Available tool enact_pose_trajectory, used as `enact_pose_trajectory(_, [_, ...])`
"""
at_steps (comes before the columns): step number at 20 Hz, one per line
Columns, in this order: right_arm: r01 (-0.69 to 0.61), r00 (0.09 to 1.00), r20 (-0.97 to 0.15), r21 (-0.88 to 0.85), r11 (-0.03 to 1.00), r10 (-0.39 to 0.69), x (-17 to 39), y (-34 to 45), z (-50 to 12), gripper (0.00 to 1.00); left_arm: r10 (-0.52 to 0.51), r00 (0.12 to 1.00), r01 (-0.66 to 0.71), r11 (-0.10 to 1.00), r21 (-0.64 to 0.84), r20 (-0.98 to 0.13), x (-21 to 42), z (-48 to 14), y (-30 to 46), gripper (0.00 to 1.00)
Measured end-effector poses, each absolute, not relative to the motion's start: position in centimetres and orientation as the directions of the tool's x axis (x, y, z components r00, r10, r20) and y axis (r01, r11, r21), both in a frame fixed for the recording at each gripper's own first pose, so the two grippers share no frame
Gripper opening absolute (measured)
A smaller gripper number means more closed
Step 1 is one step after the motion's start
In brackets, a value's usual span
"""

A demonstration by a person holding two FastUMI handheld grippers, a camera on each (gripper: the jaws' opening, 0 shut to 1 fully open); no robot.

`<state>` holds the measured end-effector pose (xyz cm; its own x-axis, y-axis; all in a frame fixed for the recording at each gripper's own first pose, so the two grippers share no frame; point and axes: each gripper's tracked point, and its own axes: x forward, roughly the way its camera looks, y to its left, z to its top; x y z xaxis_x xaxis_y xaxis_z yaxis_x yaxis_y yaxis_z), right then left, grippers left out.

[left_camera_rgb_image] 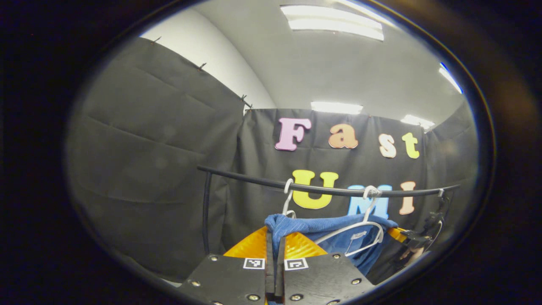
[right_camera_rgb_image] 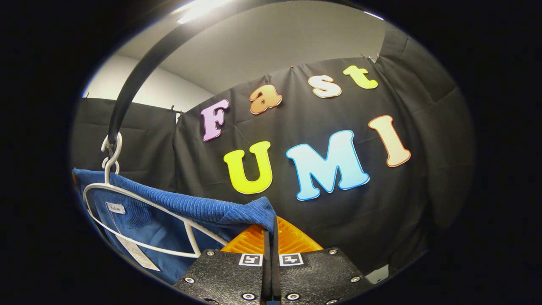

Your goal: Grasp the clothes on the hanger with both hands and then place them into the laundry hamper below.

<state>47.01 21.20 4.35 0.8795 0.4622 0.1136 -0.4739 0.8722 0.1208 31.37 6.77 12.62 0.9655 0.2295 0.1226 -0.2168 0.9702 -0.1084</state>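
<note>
A blue ribbed garment point(left_camera_rgb_image: 334, 226) hangs on a white hanger point(left_camera_rgb_image: 360, 231) from a black rail point(left_camera_rgb_image: 322, 188). My left gripper point(left_camera_rgb_image: 275, 241) is shut on the garment's near shoulder end, with cloth bunched between its fingers. In the right gripper view the same blue garment point(right_camera_rgb_image: 190, 207) stretches to the left over the white hanger point(right_camera_rgb_image: 139, 220), which hooks on the black rail point(right_camera_rgb_image: 139, 72). My right gripper point(right_camera_rgb_image: 271, 231) is shut on the garment's other shoulder corner. Far right in the left gripper view, the other gripper point(left_camera_rgb_image: 413, 239) shows with a hand behind it.
Black cloth walls close in the booth on all sides. A second white hanger hook point(left_camera_rgb_image: 288, 197) hangs on the rail just above my left gripper. The rail's upright post point(left_camera_rgb_image: 206, 212) stands at the left. Ceiling lights point(left_camera_rgb_image: 334, 21) shine overhead.
</note>
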Motion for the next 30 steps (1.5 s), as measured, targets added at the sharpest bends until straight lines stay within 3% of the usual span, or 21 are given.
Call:
enact_pose_trajectory(4, [-0.502,0.86,0.134,0.047,0.864,0.492,46.2,22.8,4.3,0.0,0.233,0.967,-0.229,0.972,-0.055,0.103,31.9,12.9,9.1,0.01])
enact_pose_trajectory(8, [-0.49,0.868,0.12,0.042,0.871,0.482,46.5,22.8,3.1,0.0,0.2,0.978,-0.192,0.975,-0.113,0.065,31.5,9.9,9.0,0.02])
enact_pose_trajectory(12, [-0.485,0.869,0.119,0.004,0.875,0.481,46.9,22.6,2.8,0.0,0.218,0.976,-0.217,0.976,-0.026,0.024,32.4,7.7,8.9,0.02])
enact_pose_trajectory(18, [-0.466,0.877,0.112,-0.04,0.884,0.467,46.7,22.2,1.4,0.0,0.2,0.979,-0.201,0.974,-0.103,-0.023,32.6,4.1,9.3,0.01])
enact_pose_trajectory(21, [-0.441,0.895,0.039,-0.057,0.896,0.443,47.0,21.3,-1.6,0.0,0.196,0.978,-0.203,0.972,-0.115,-0.071,32.3,1.3,8.5,0.01])
enact_pose_trajectory(22, [-0.442,0.896,0.012,-0.04,0.896,0.443,46.9,21.1,-2.7,0.0,0.197,0.977,-0.206,0.973,-0.108,-0.087,32.3,0.4,8.3,0.07])
enact_pose_trajectory(26, [-0.425,0.903,-0.082,-0.018,0.905,0.423,45.8,19.2,-7.0,0.0,0.181,0.972,-0.199,0.973,-0.117,-0.148,31.1,-2.7,6.9,0.02])
enact_pose_trajectory(27, [-0.422,0.902,-0.105,-0.012,0.907,0.418,45.3,18.7,-8.0,0.0,0.179,0.97,-0.2,0.972,-0.122,-0.167,30.5,-3.4,6.5,0.07])
enact_pose_trajectory(29, [-0.418,0.896,-0.158,0.012,0.908,0.415,44.4,17.8,-9.8,0.0,0.183,0.96,-0.213,0.968,-0.13,-0.211,29.1,-5.4,6.2,0.08])
enact_pose_trajectory(30, [-0.418,0.892,-0.18,0.023,0.908,0.416,43.8,17.3,-10.7,0.0,0.188,0.957,-0.224,0.963,-0.148,-0.222,28.1,-5.9,6.2,0.02])
